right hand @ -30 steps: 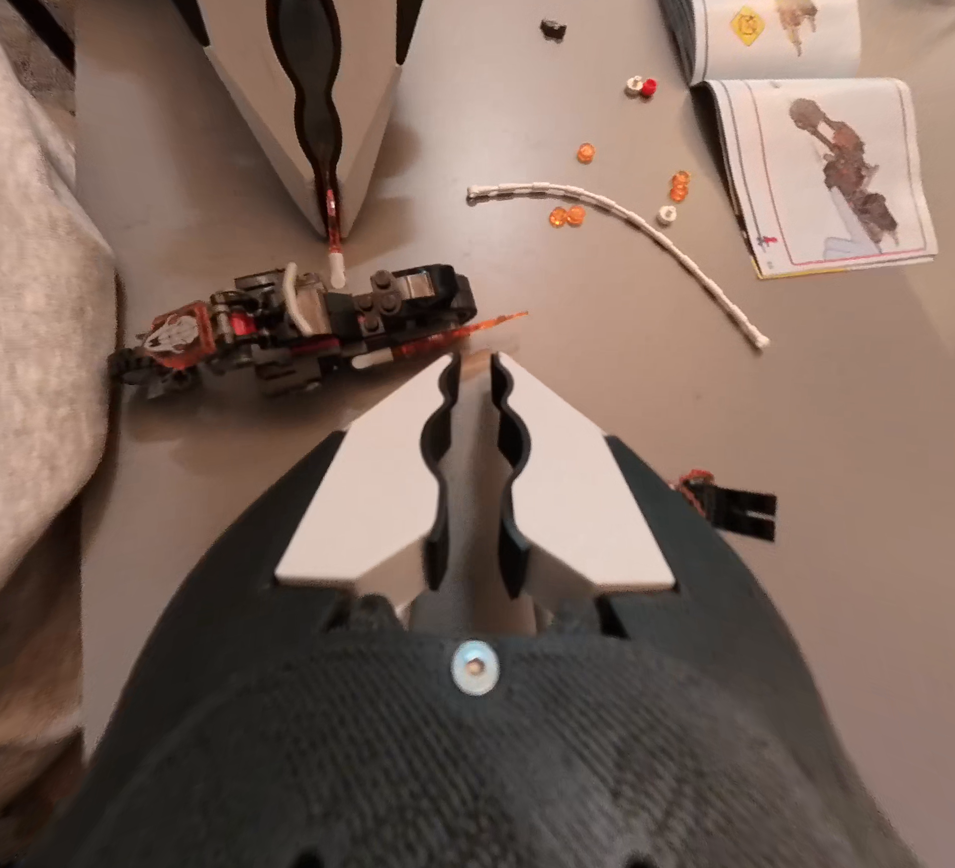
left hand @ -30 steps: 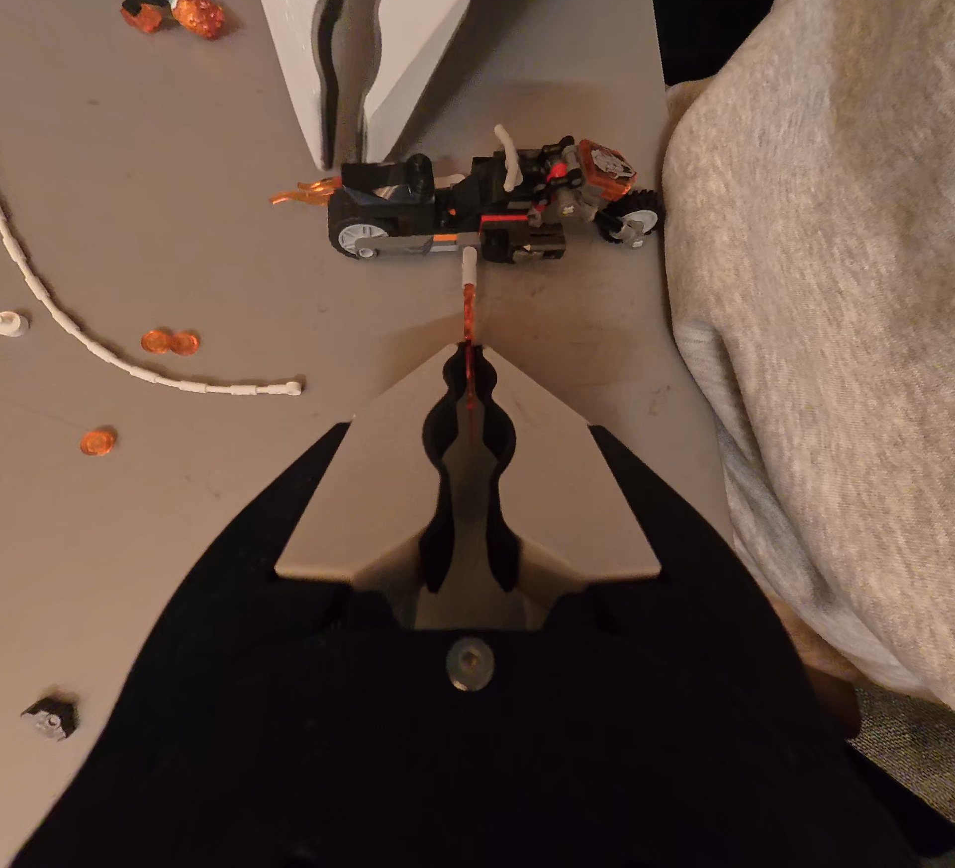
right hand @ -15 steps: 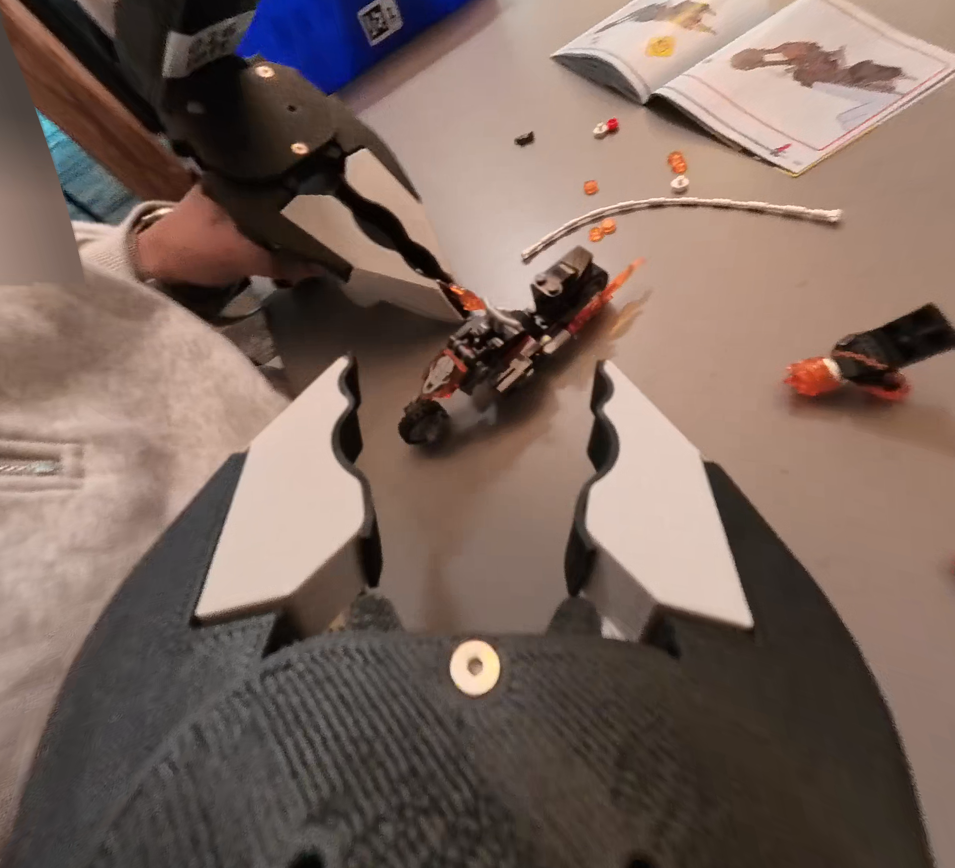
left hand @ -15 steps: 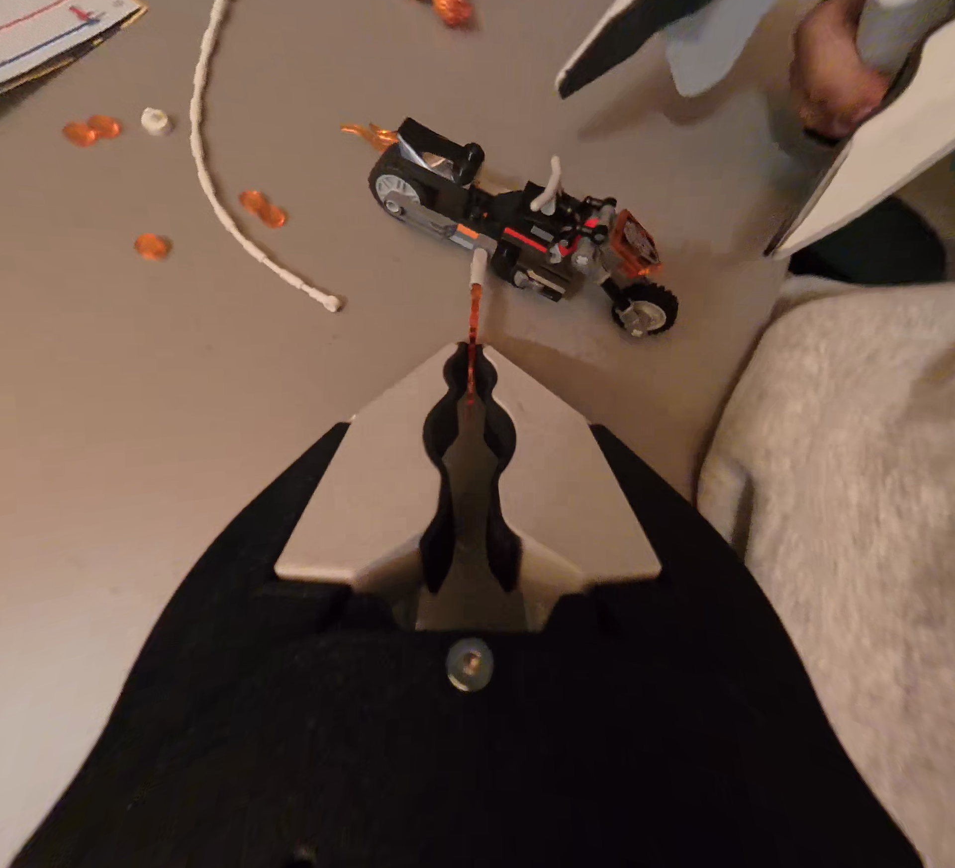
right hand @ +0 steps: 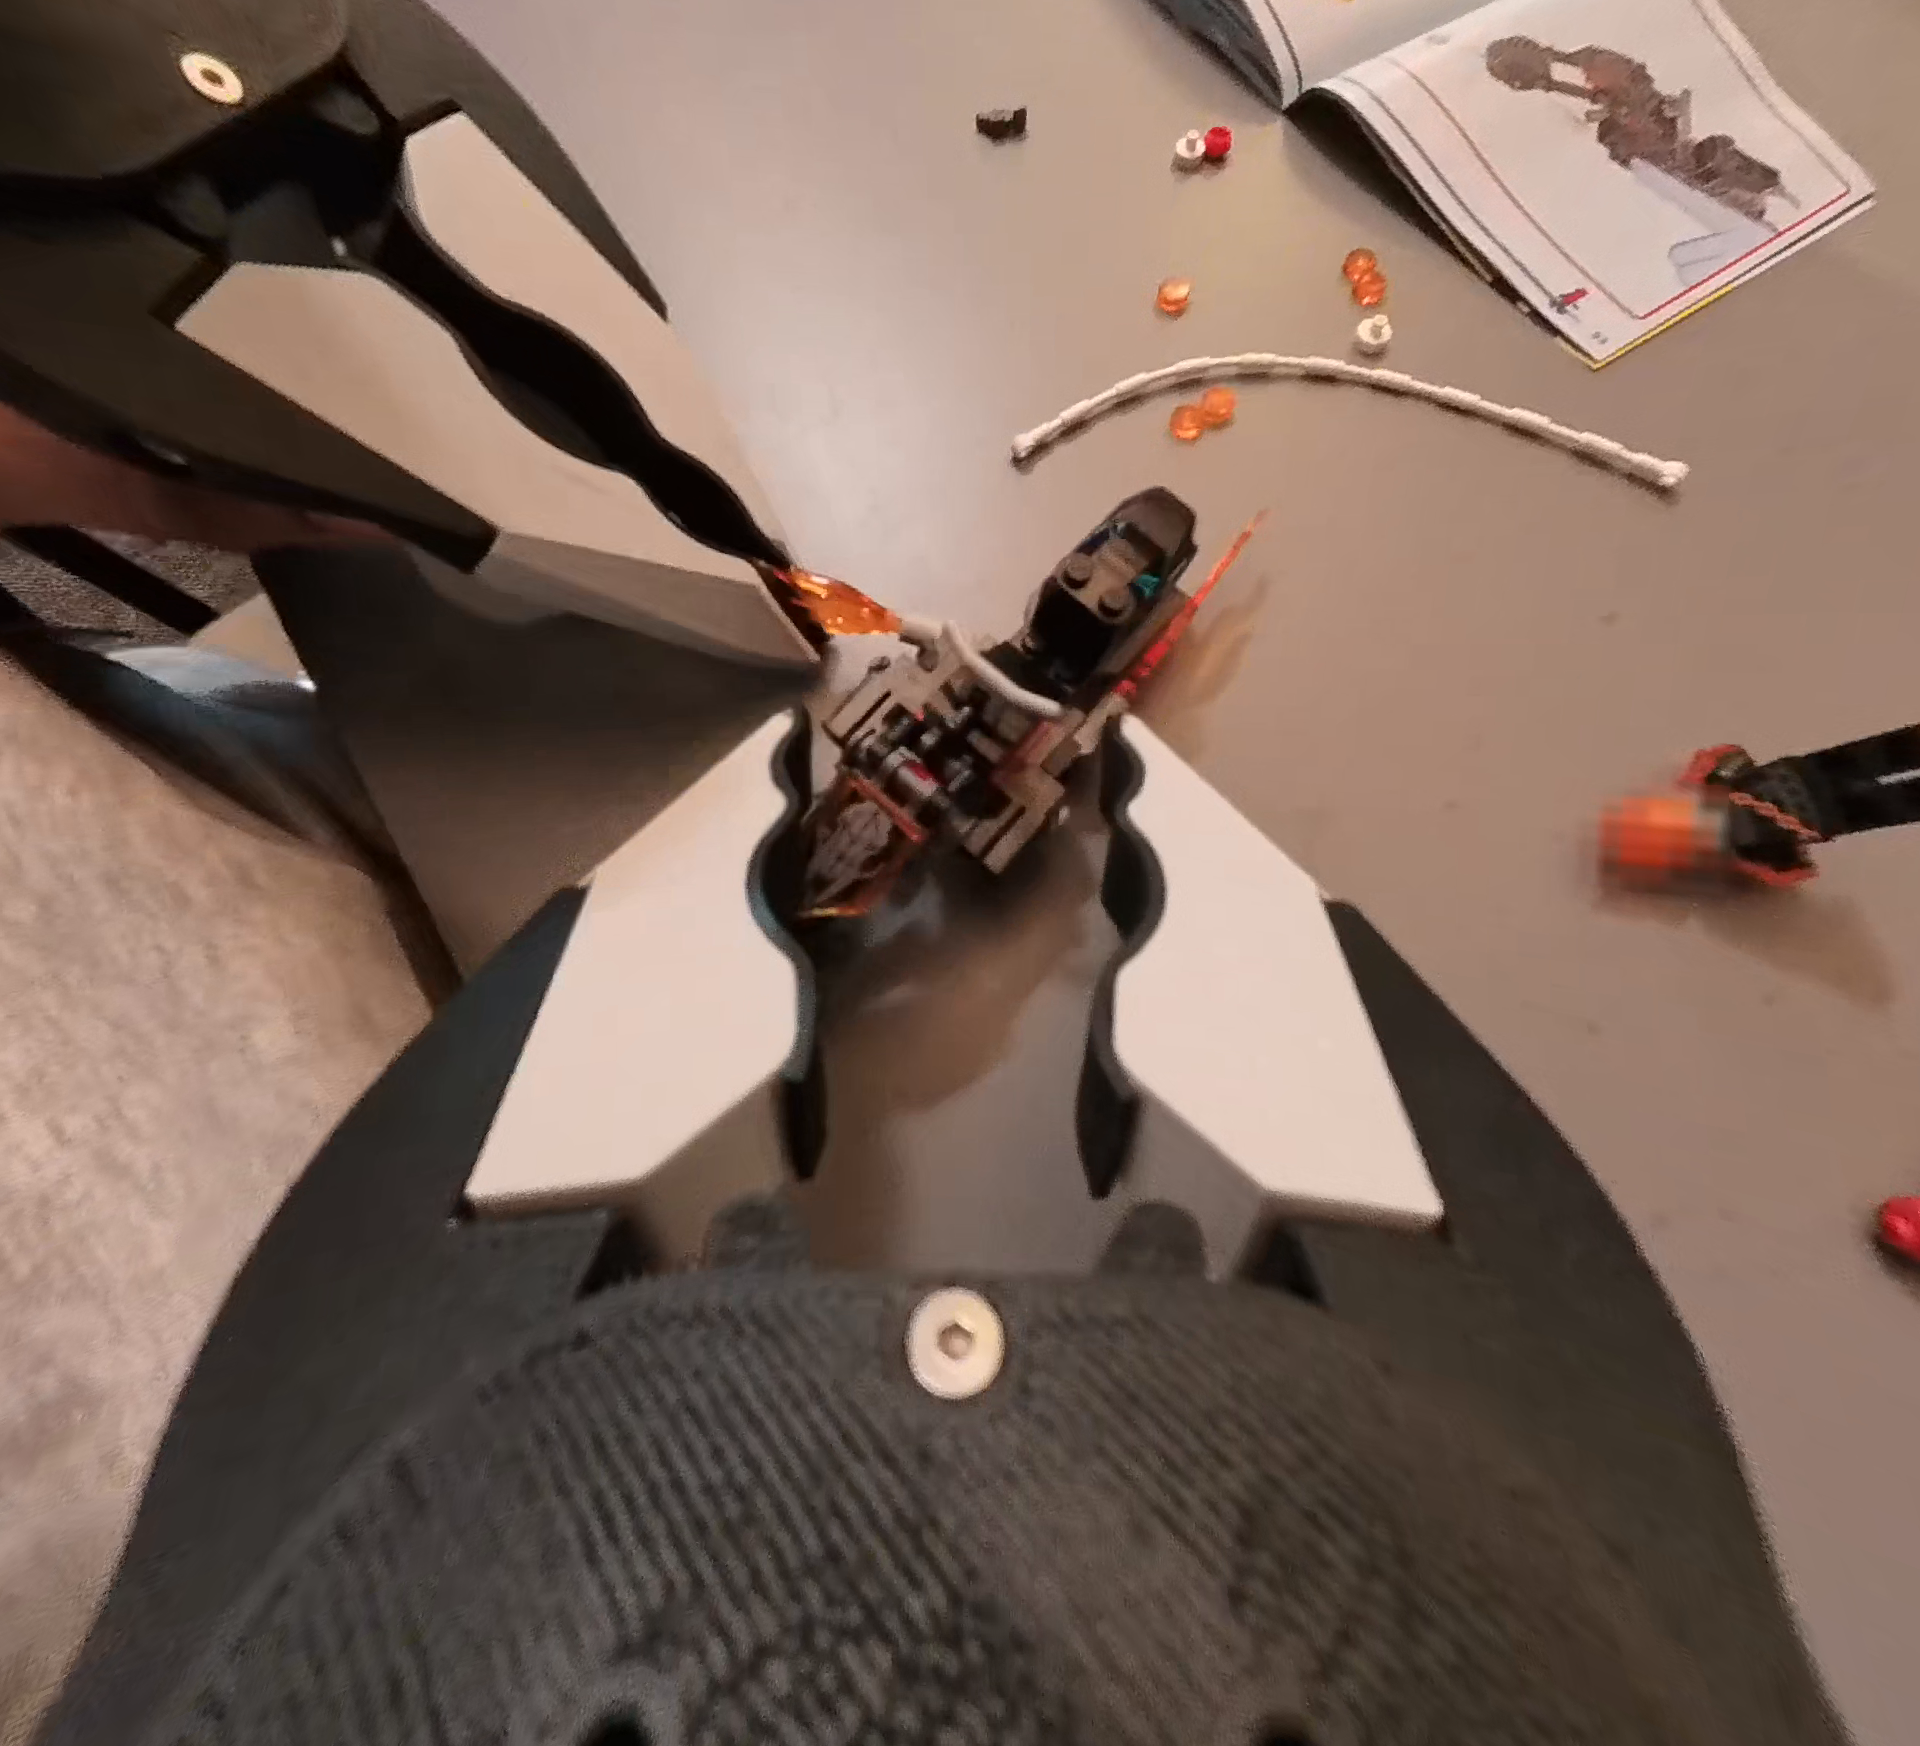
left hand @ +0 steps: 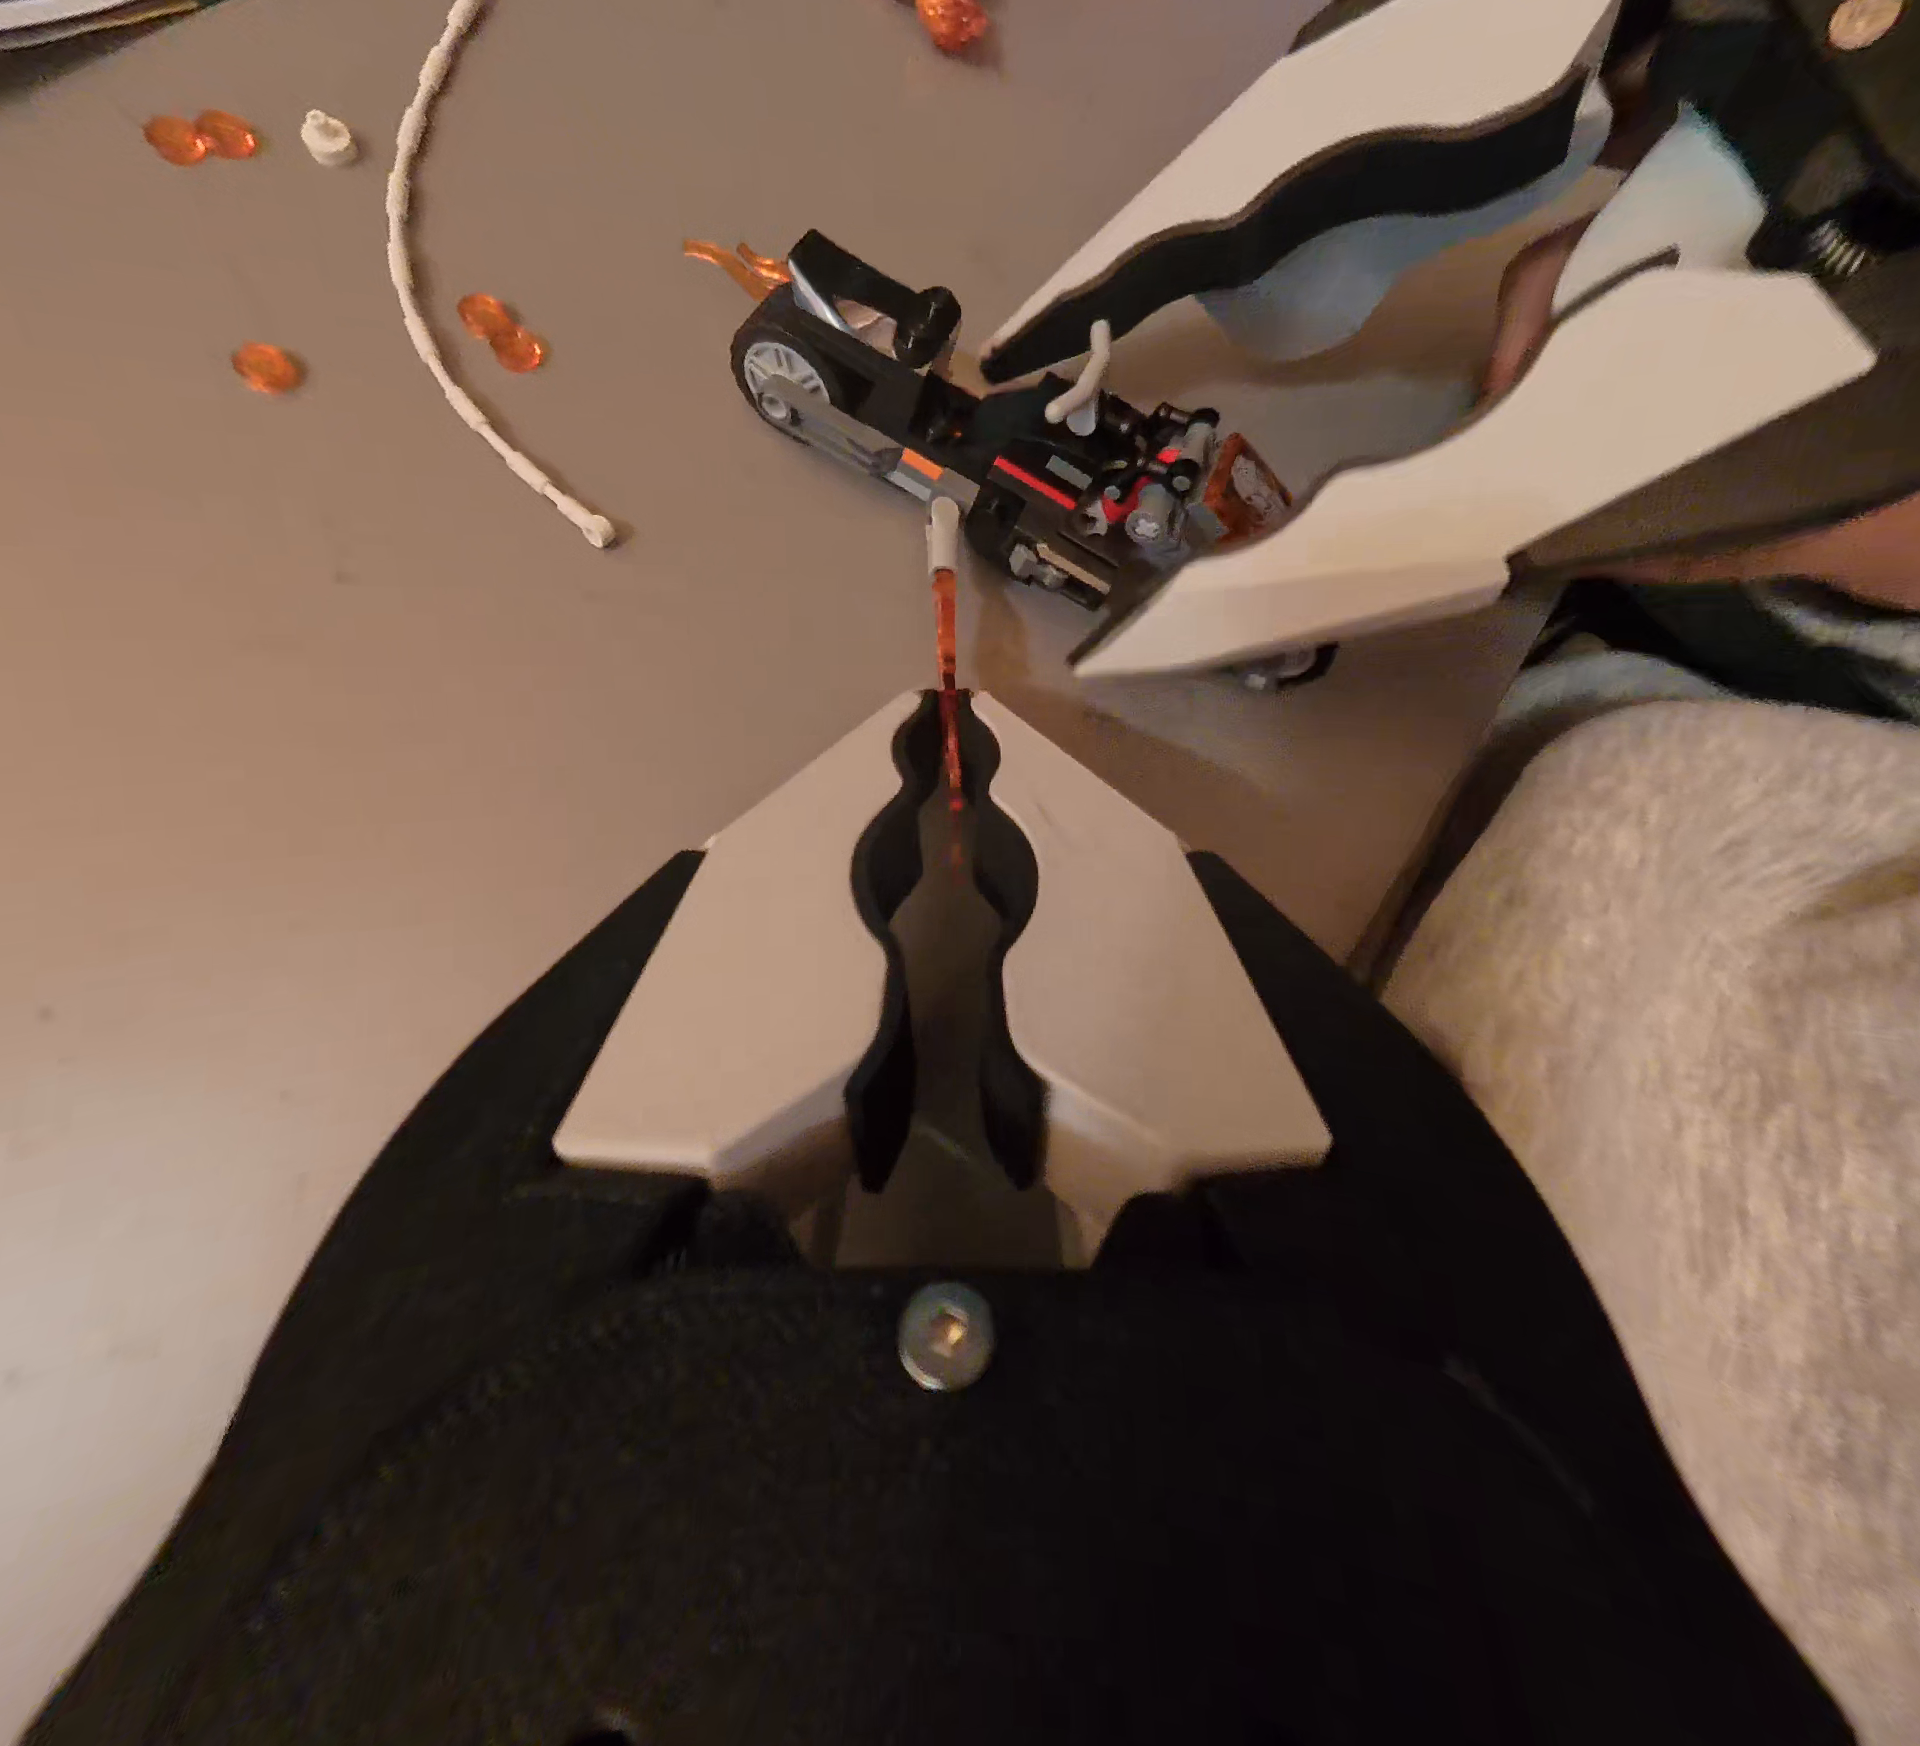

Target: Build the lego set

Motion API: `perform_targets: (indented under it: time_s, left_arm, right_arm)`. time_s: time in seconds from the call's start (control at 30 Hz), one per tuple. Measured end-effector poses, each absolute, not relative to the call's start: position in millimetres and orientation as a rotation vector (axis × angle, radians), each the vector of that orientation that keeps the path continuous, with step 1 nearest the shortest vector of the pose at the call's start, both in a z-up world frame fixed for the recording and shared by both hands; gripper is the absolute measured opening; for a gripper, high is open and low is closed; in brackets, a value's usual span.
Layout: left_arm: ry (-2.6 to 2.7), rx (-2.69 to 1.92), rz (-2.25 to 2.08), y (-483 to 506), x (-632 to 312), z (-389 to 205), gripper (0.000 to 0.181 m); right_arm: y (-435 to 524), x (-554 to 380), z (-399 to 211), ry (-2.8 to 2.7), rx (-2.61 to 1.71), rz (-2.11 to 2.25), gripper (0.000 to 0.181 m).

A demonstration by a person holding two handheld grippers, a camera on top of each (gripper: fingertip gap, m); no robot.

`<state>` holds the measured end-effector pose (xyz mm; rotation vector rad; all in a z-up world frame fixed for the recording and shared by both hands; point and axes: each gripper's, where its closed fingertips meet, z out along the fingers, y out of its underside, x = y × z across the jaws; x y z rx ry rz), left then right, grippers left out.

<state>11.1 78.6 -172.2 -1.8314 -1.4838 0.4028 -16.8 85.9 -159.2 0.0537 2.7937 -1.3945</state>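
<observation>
A black, grey and red lego motorcycle (left hand: 914, 408) stands on the brown table (left hand: 312, 761). My left gripper (left hand: 948, 697) is shut on an orange flame piece (left hand: 945, 616). The piece's white tip touches the near side of the bike. My right gripper (right hand: 956, 732) reaches in from the bike's front end, and both pads touch the motorcycle (right hand: 966, 740) at its front half. In the left wrist view the right gripper (left hand: 1039, 507) straddles the bike and hides its front wheel. In the right wrist view the left gripper (right hand: 792, 576) holds the flame piece (right hand: 836, 605) against the bike.
A white flexible chain (left hand: 436, 242), several orange round studs (left hand: 499, 330) and a white stud (left hand: 330, 138) lie left of the bike. An open instruction booklet (right hand: 1558, 86) lies beyond. A black minifigure with a flame head (right hand: 1714, 829) lies to the right. A grey sleeve (left hand: 1662, 1125) is at the table edge.
My right gripper opened wide, swung round to the bike's front and narrowed onto it. My left gripper kept the flame piece at the bike's side.
</observation>
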Motion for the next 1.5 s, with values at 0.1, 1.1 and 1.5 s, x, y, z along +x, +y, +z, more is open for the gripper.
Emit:
perform_targets:
  time_s: [0.1,1.1,1.5]
  left_arm:
    - [-1.395,-1.930,0.371,79,14,-173,0.003]
    - [-1.424,-1.927,0.532,42,-41,-171,0.030]
    - [-1.412,-1.793,0.438,48,-24,-161,0.028]
  right_arm:
    - [89,-17,-160,2.771,0.056,-1.371,0.053]
    - [92,-15,-159,2.799,-0.047,-1.371,0.051]
    - [106,-21,-154,2.762,0.031,-1.338,0.064]
